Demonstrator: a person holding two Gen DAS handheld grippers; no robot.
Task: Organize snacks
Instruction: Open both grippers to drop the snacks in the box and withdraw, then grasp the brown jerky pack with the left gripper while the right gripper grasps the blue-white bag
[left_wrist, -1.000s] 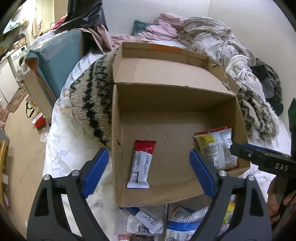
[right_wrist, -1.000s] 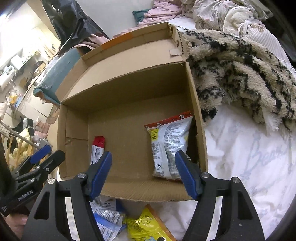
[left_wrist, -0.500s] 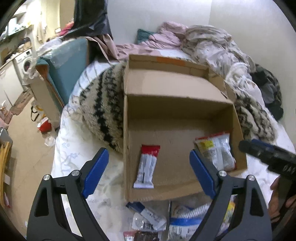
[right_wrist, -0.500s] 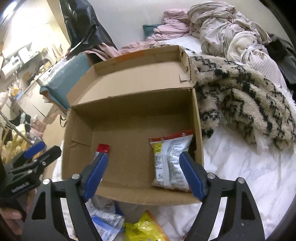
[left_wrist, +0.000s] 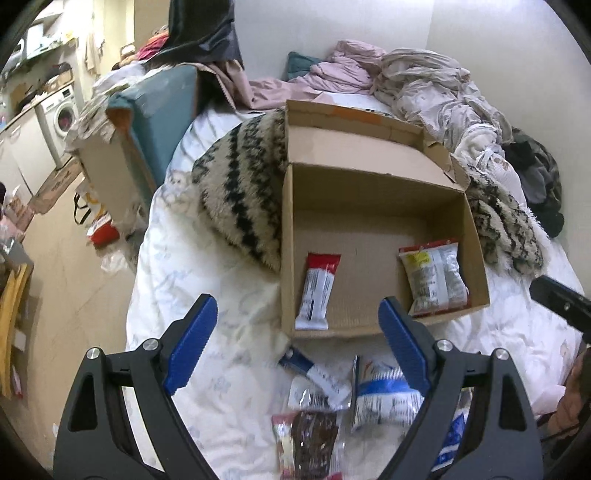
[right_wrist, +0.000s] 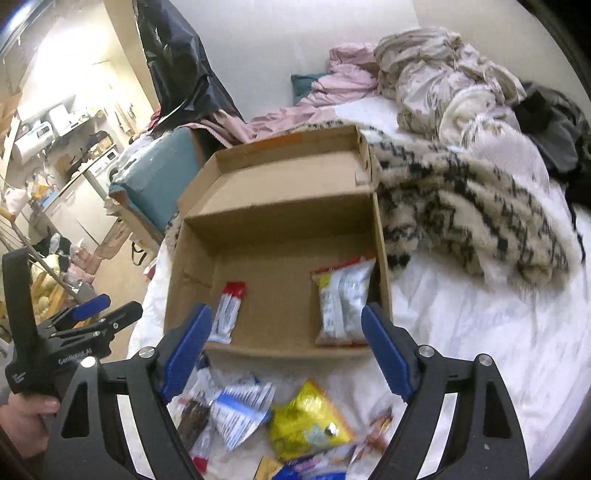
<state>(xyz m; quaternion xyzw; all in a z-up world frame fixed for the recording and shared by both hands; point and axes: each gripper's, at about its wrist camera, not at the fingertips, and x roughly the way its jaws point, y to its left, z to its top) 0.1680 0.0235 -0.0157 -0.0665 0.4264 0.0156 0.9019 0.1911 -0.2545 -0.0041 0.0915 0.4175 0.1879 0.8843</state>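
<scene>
Gaping fingers of both grippers (left_wrist: 297, 339) (right_wrist: 284, 345) above loose snack packets (right_wrist: 240, 406), cardboard box (left_wrist: 369, 206) just beyond.

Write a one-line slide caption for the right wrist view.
Open right gripper hovers over loose snack packets, facing an open brown cardboard box holding a red-topped bar and a silver pouch.

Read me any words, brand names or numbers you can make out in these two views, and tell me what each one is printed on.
"GenRobot.AI": white print on the black body of the left gripper, seen from the right wrist view.
Red-topped bar in the cardboard box: print too small to read.
Silver snack bag in the box: print blurred.
Loose packets, like the yellow bag: unreadable.
</scene>
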